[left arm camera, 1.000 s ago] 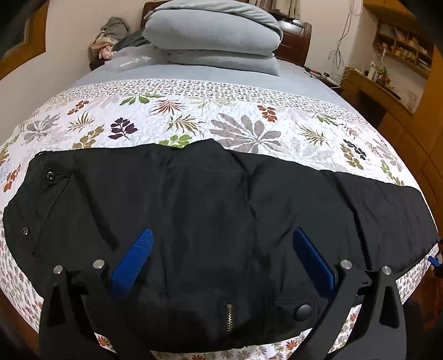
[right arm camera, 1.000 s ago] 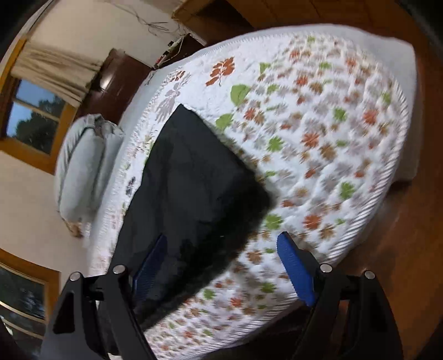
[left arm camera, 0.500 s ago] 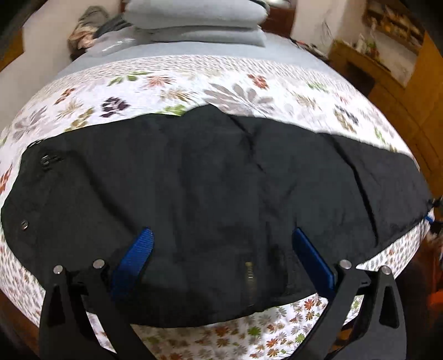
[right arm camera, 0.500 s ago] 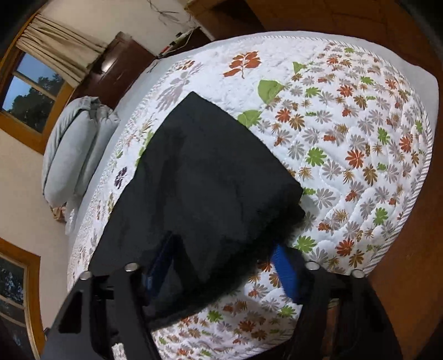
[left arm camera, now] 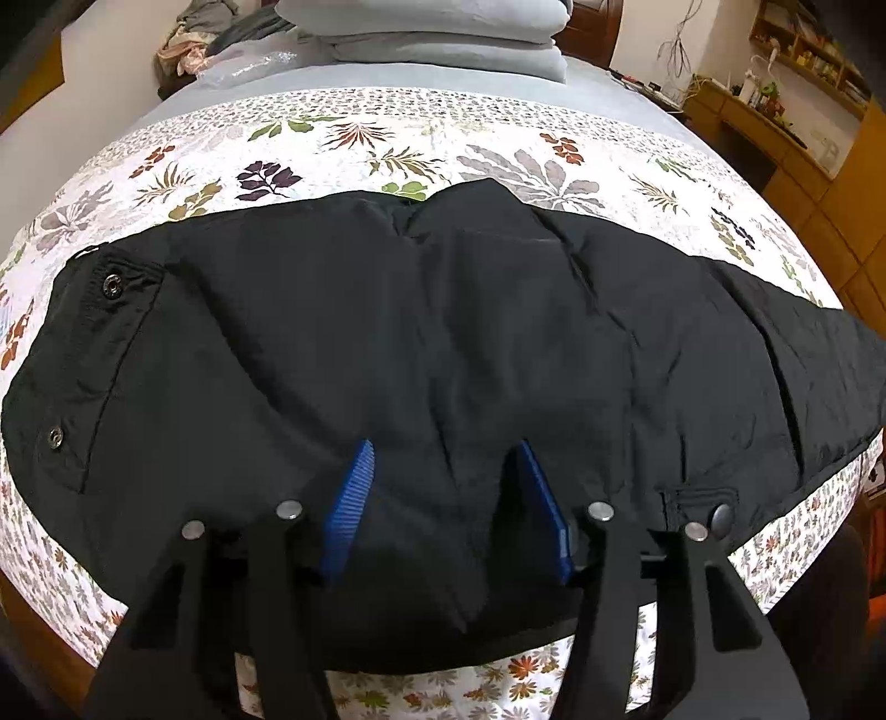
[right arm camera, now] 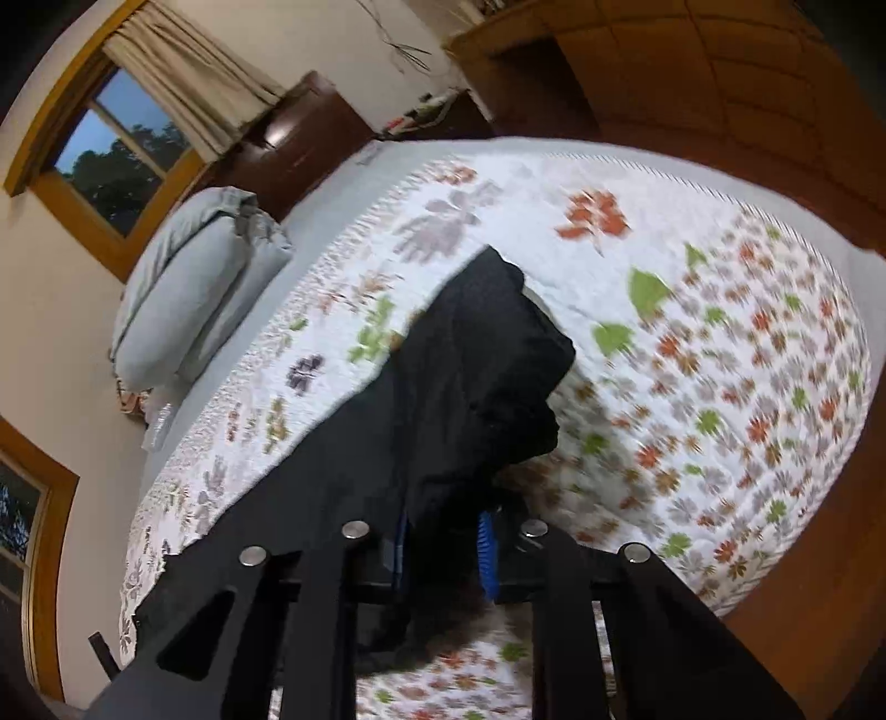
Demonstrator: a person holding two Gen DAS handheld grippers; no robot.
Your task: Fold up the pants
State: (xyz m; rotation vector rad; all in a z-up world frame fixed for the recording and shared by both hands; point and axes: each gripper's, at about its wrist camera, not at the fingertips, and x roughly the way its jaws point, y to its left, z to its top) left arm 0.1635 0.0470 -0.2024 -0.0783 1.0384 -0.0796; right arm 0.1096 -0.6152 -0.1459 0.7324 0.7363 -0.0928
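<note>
Black pants [left arm camera: 443,343] lie folded lengthwise across a floral quilt [left arm camera: 387,144] on a bed, with the waistband and snaps at the left. My left gripper [left arm camera: 443,498] has its blue pads narrowed around a raised fold of the cloth at the near edge. In the right wrist view my right gripper [right arm camera: 443,537] is shut on the leg end of the pants [right arm camera: 476,376] and lifts it, bunched, off the quilt [right arm camera: 720,332].
Stacked grey pillows [left arm camera: 432,27] and a dark headboard stand at the bed's far end. A wooden desk with shelves [left arm camera: 775,105] is at the right. A curtained window [right arm camera: 122,155] is on the far wall. Wooden floor [right arm camera: 803,581] borders the bed.
My left gripper has closed in from wide open and pinched a fold of the pants. My right gripper has shut on the leg end and raised it.
</note>
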